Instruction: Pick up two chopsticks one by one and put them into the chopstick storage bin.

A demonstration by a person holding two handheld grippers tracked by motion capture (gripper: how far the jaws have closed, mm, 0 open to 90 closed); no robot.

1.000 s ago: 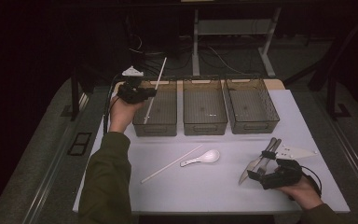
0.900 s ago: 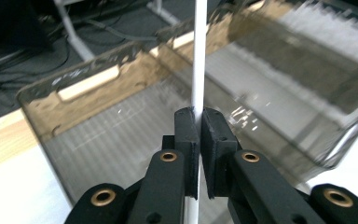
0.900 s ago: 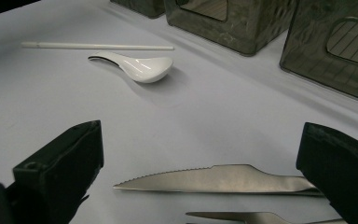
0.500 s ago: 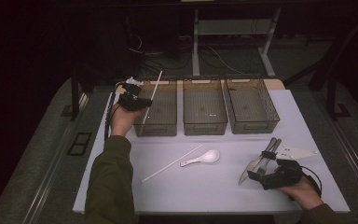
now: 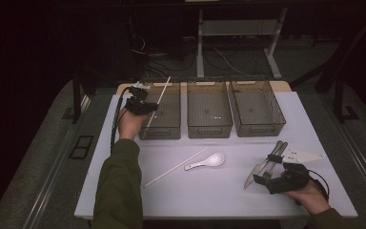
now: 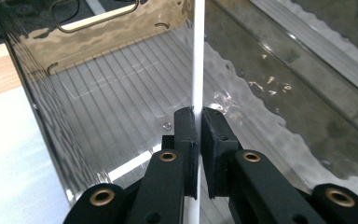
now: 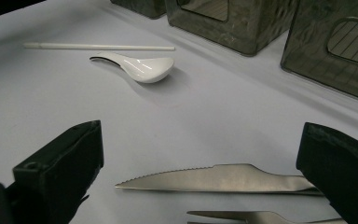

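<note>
My left gripper [image 5: 148, 107] is shut on a white chopstick [image 5: 163, 93] and holds it steeply tilted over the left grey bin [image 5: 171, 130]. In the left gripper view the jaws [image 6: 199, 125] pinch the chopstick [image 6: 198, 65] above the bin's ribbed floor [image 6: 107, 116]. My right gripper [image 5: 266, 177] rests open at the table's front right, its jaws either side of a steel knife [image 7: 223, 179], with a fork [image 7: 261, 217] just beside it. A second white chopstick [image 5: 176, 167] and a white spoon [image 5: 208, 161] lie mid-table.
Two more grey bins, middle [image 5: 208, 128] and right [image 5: 262, 128], stand in a row at the back of the white table [image 5: 209, 200]. A flat white utensil [image 5: 305, 155] lies by the knife [image 5: 253, 172] and fork.
My left hand has come down with the chopstick, bringing it lower over the left bin. The right hand has not moved.
</note>
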